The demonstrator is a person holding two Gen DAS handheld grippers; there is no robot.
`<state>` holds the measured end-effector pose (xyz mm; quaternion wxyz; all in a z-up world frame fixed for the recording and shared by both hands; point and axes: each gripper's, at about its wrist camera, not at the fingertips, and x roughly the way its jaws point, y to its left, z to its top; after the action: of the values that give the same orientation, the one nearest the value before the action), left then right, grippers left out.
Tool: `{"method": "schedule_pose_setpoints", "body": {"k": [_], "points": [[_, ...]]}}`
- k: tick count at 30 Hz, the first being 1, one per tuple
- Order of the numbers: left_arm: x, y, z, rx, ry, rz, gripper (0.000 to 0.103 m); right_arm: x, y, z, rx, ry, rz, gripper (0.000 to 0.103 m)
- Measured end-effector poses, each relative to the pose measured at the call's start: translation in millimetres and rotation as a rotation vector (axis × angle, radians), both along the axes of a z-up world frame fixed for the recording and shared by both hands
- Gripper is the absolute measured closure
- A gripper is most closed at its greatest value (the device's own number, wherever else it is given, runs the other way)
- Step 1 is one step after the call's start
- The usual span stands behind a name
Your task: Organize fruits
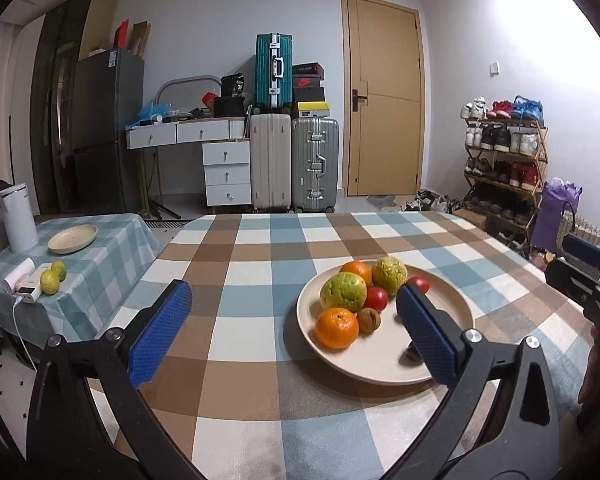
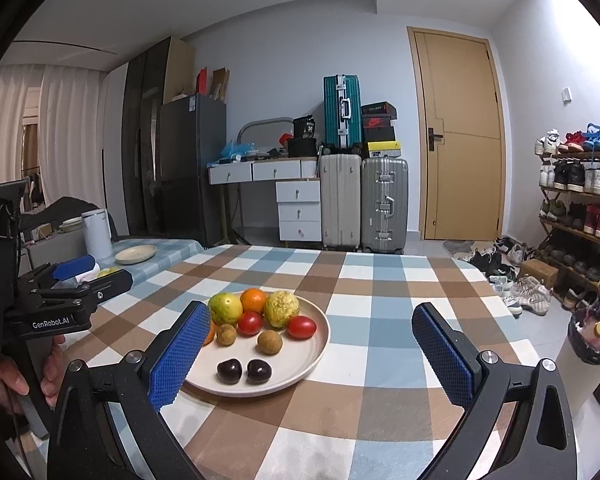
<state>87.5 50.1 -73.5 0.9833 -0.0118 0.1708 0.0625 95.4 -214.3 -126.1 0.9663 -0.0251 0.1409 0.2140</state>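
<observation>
A cream plate (image 1: 452, 308) (image 2: 316, 344) on the checked table holds two oranges (image 1: 336, 327), two green guavas (image 1: 343, 291), two red tomatoes (image 2: 301, 327), two brown longans (image 2: 269, 342) and two dark cherries (image 2: 229, 370). My left gripper (image 1: 296, 332) is open and empty, above the table just left of the plate; its right finger covers part of the plate. My right gripper (image 2: 312, 356) is open and empty, in front of the plate, its left finger overlapping the plate's left edge. An empty cream plate (image 1: 73, 238) and two green-yellow fruits (image 1: 50, 280) lie on the side table.
The side table (image 1: 100, 264) to the left also holds a white kettle (image 1: 18, 218) and a white power bank with cable (image 1: 28, 294). Suitcases, a desk, a fridge, a door and a shoe rack stand beyond the table's far edge.
</observation>
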Motion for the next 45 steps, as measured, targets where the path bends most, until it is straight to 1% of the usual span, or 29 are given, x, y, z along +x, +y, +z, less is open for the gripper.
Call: {"method": "schedule_pose_setpoints", "body": {"k": [4,9,14,18,45], "points": [[2.0,-0.8,-5.9,0.026,0.004,-0.001,0.001,1.6,2.8,-4.2,-0.019,0.016,-0.002,0.0],[2.5,-1.0,-5.9,0.022,-0.006,-0.017,0.001,3.1,3.2,-5.3,-0.024,0.024,0.006,0.0],[1.8,5.0,-7.5,-0.012,-0.016,-0.022,0.001,1.9,3.4,-7.1,-0.031,0.022,0.003,0.0],[-0.2,4.8,-5.1,-0.002,-0.022,-0.033,0.001,1.8,4.7,-6.8,-0.036,0.02,0.014,0.0],[0.0,5.8,-5.5,-0.002,-0.023,-0.032,0.001,3.2,5.6,-6.4,-0.035,0.022,0.016,0.0]]}}
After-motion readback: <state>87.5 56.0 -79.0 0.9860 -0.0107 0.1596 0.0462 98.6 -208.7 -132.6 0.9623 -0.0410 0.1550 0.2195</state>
